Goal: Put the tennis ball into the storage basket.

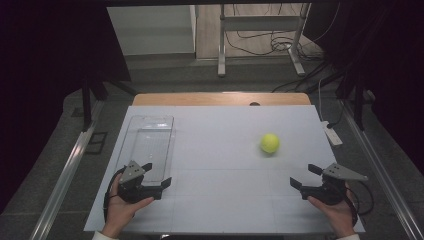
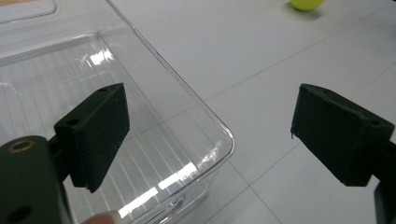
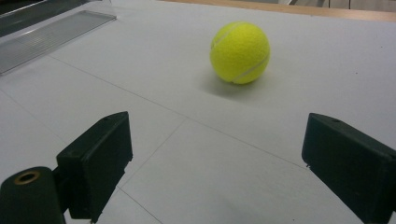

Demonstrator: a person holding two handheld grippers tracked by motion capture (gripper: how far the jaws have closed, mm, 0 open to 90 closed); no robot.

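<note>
A yellow tennis ball lies on the white table top, right of the middle; it also shows close ahead in the right gripper view and far off in the left gripper view. A clear plastic tray lies empty at the left. My left gripper is open at the tray's near right corner, one jaw over the tray and the other over the table. My right gripper is open too, low over the table, with the ball some way beyond its jaws and nothing between them.
The white board covers a wooden table whose far edge shows behind. A small white device lies at the board's right edge. Metal rails run along both sides, and a frame with cables stands on the floor beyond.
</note>
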